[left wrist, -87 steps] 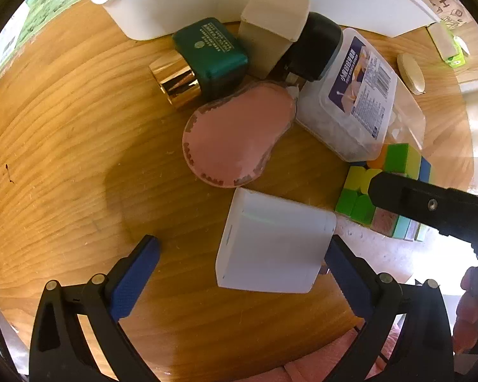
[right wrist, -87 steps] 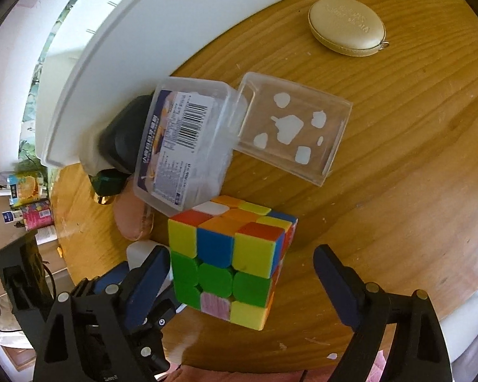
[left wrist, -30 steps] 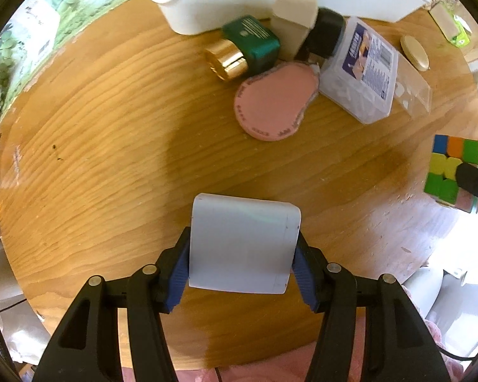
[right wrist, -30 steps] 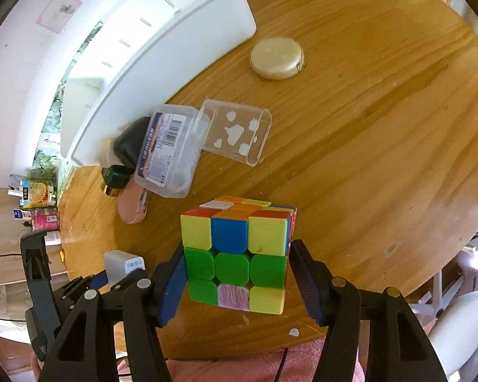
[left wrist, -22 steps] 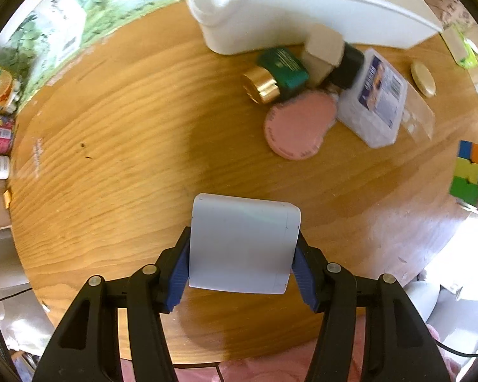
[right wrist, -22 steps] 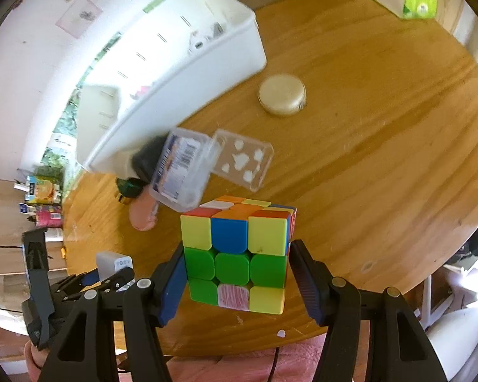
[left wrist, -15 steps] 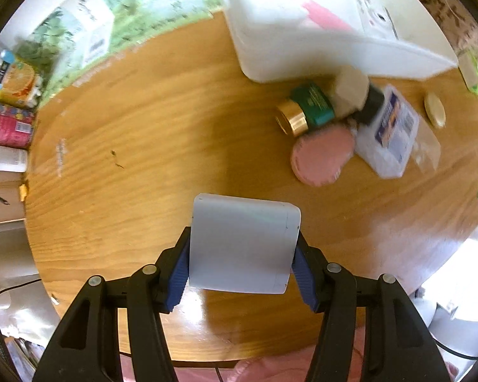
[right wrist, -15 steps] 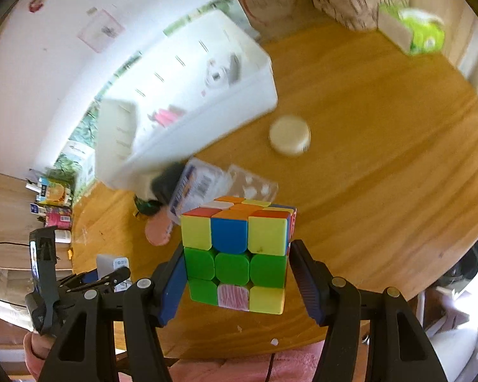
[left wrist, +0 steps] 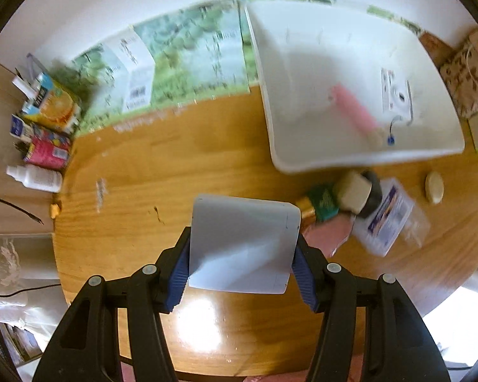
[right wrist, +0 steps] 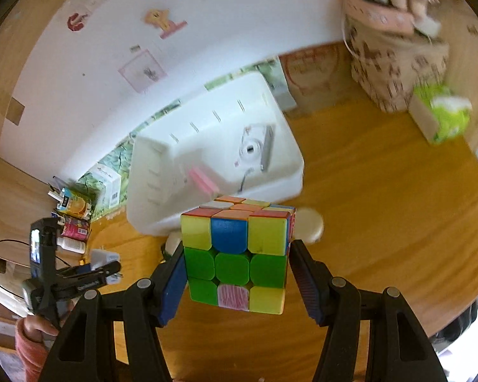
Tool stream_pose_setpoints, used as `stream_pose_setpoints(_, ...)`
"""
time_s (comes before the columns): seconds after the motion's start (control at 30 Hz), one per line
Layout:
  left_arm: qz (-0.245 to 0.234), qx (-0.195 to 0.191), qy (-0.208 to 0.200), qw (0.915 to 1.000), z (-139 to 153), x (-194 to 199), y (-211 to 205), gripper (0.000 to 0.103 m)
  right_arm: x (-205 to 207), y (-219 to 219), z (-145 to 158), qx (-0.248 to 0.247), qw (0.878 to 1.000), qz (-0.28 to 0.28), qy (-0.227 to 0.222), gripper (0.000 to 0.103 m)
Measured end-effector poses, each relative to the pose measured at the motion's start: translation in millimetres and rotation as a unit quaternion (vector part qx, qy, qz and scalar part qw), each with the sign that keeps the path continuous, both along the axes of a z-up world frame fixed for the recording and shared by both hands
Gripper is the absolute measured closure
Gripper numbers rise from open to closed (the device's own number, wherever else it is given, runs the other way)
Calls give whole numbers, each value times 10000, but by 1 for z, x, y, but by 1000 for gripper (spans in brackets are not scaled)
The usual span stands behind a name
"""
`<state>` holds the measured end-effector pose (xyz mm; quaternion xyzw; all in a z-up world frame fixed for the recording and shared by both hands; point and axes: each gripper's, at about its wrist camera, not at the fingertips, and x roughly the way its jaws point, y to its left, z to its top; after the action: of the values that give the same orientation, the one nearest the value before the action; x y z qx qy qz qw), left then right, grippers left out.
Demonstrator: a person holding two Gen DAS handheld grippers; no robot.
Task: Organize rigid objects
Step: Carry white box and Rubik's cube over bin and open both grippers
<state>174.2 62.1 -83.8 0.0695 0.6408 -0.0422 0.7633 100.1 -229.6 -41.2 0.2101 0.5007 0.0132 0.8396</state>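
My left gripper (left wrist: 240,270) is shut on a white rectangular box (left wrist: 243,243), held high above the round wooden table (left wrist: 162,165). My right gripper (right wrist: 237,281) is shut on a multicoloured puzzle cube (right wrist: 237,253), also well above the table (right wrist: 382,207). A white bin (left wrist: 350,89) stands at the far right of the left wrist view, with a pink object (left wrist: 353,111) and a small white camera (left wrist: 396,95) inside. In the right wrist view the bin (right wrist: 213,156) lies just beyond the cube, and the left gripper (right wrist: 106,269) shows at the lower left, carrying the white box (right wrist: 103,259).
Near the bin lie a green jar with a gold lid (left wrist: 318,205), a beige block (left wrist: 353,189), a pink pad (left wrist: 333,232), a clear plastic case (left wrist: 390,215) and a beige round case (left wrist: 434,187). Cartons and bottles (left wrist: 44,133) crowd the table's left edge. A green tissue pack (right wrist: 443,117) and patterned bag (right wrist: 395,60) stand far right.
Both grippers have risen with their loads, so the table and objects look smaller and the bin's inside has come into view. Before that, each gripper closed on its object.
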Motion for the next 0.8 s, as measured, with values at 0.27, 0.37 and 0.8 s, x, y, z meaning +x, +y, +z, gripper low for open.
stream_pose_setpoints(0.27,165,-143,-415,9989,10,33,-10,42,28,4,3,-444,9963,380,-625,40)
stream_pose_setpoints(0.37,192,-278,-659,9973,14,40,-16,42,37,5,-5,-450,9946,542,-757,40)
stream_pose_setpoints(0.8,448,-1141,-1482,9813,-1,50,-34,42,77,0,-36,-133,9858,847,-1445,40)
